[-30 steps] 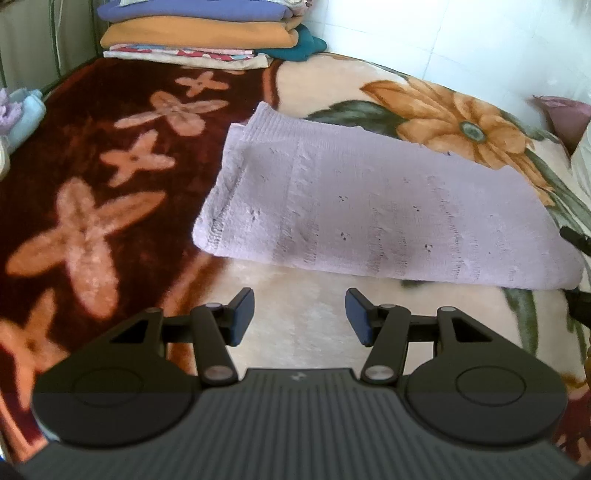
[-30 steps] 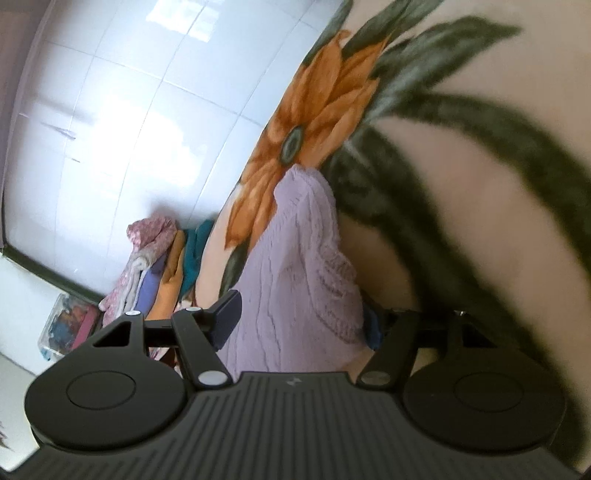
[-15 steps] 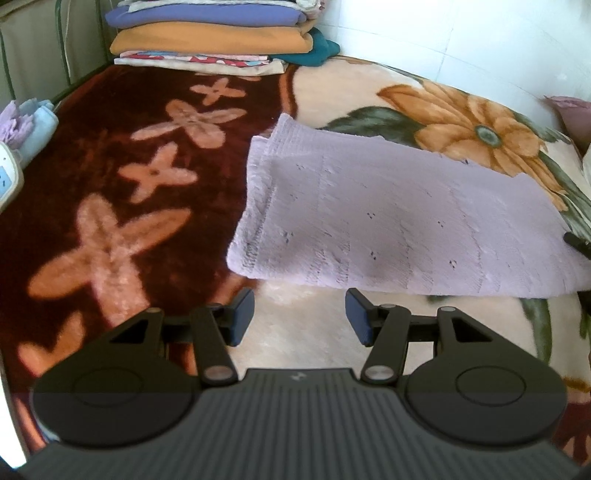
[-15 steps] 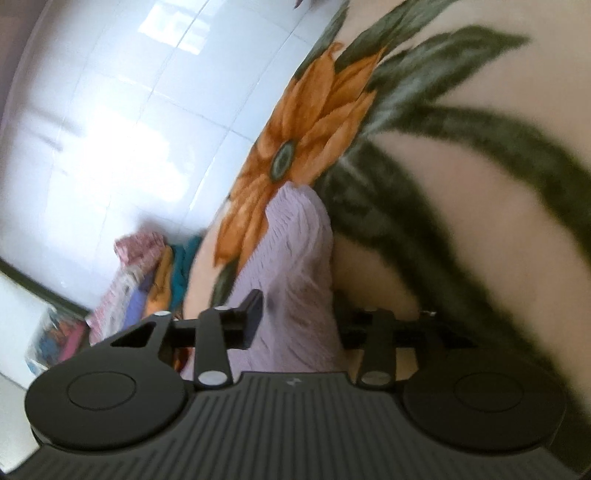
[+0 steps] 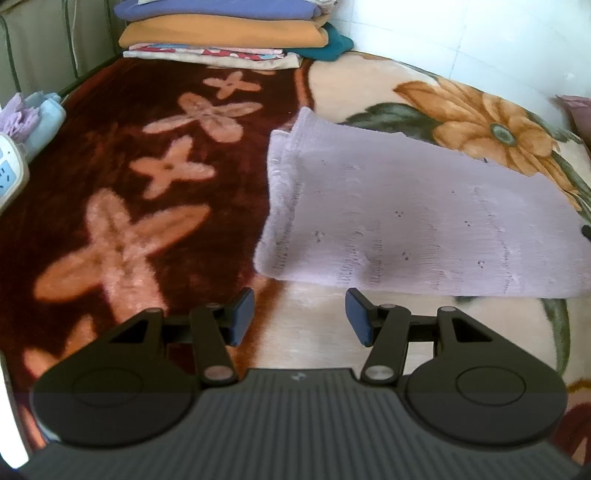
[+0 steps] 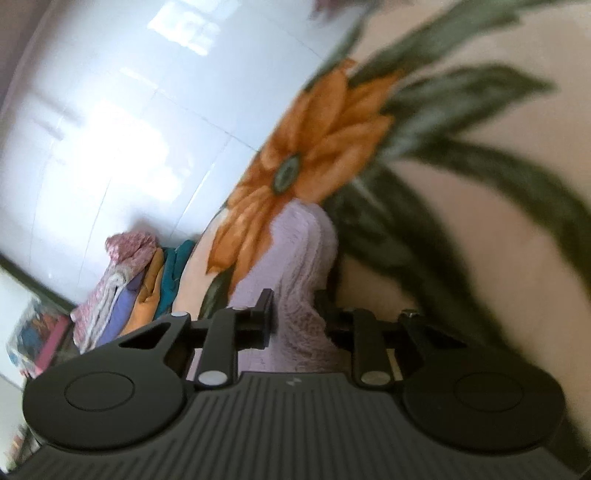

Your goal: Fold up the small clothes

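Left wrist view: the left gripper [image 5: 300, 319] hovers with its jaws moderately apart and nothing between them. Just ahead of its fingertips, extending to the right, a folded lilac knit garment [image 5: 424, 225] lies flat on a floral blanket [image 5: 110, 177]. Far ahead, at the blanket's far end, sits a stack of folded clothes [image 5: 225, 33].

Right wrist view: the picture is tilted and blurred. The right gripper [image 6: 295, 319] has its jaws closing, with an edge of the lilac knit garment [image 6: 295, 266] bunched between them; the cloth runs forward from the fingertips. The left pad touches the fabric; the right one is hidden behind it. The orange flower [image 6: 310, 147] of the blanket lies beyond.
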`<state>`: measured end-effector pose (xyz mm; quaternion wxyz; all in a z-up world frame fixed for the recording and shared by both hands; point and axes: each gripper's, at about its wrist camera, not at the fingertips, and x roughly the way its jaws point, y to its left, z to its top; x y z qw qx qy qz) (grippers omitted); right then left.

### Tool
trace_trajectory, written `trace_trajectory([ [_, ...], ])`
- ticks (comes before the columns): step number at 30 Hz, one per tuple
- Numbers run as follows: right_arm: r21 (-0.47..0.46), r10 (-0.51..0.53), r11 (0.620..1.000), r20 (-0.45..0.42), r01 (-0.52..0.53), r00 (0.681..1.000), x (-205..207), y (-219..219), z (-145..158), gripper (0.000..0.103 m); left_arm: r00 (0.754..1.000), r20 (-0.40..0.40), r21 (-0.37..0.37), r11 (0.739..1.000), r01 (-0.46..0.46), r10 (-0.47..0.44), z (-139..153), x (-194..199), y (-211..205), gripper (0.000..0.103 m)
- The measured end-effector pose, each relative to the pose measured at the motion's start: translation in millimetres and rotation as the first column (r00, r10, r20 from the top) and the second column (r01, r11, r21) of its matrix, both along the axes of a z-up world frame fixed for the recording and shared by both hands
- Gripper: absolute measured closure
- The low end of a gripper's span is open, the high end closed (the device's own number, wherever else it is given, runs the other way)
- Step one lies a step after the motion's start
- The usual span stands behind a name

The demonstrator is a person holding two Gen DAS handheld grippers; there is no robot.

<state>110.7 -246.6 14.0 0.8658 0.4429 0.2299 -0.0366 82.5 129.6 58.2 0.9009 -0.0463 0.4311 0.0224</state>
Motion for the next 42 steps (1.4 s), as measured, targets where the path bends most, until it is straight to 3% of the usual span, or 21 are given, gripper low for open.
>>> trace_trajectory([
  [9, -0.235, 0.123, 0.966, 0.065, -0.104, 0.99, 19, 50, 63, 0.08, 1.0, 0.016, 0.01, 1.0, -0.024, 0.024, 9, 6, 19, 0.046],
  [20, -0.333, 0.318, 0.905, 0.116, -0.264, 0.941, 62, 161, 118, 0.083, 0.996, 0.076, 0.004, 0.999, -0.045, 0.044, 33, 17, 40, 0.046],
  [25, -0.341, 0.446, 0.851, 0.066, -0.4, 0.892, 80, 235, 106, 0.083, 0.995, 0.066, -0.046, 0.997, -0.066, 0.069, 24, 16, 51, 0.046],
  [31, -0.401, 0.539, 0.736, -0.142, -0.546, 0.83, 92, 311, 37, 0.083, 0.996, 0.032, -0.074, 0.994, -0.081, 0.083, 5, 15, 62, 0.046],
  [34, -0.449, 0.531, 0.723, -0.124, -0.525, 0.838, 83, 323, 31, 0.083, 0.996, 0.032, -0.077, 0.993, -0.084, 0.087, 2, 13, 70, 0.046],
  [38, -0.412, 0.498, 0.785, -0.023, -0.462, 0.867, 83, 316, 54, 0.084, 0.994, 0.041, -0.093, 0.99, -0.102, 0.106, 2, 12, 84, 0.046],
  [40, -0.45, 0.503, 0.781, 0.043, -0.432, 0.863, 79, 323, 71, 0.084, 0.992, 0.055, -0.104, 0.989, -0.106, 0.112, 5, 11, 90, 0.046],
  [42, -0.485, 0.548, 0.751, 0.078, -0.448, 0.833, 73, 337, 80, 0.084, 0.991, 0.063, -0.108, 0.987, -0.115, 0.122, 6, 10, 95, 0.046],
])
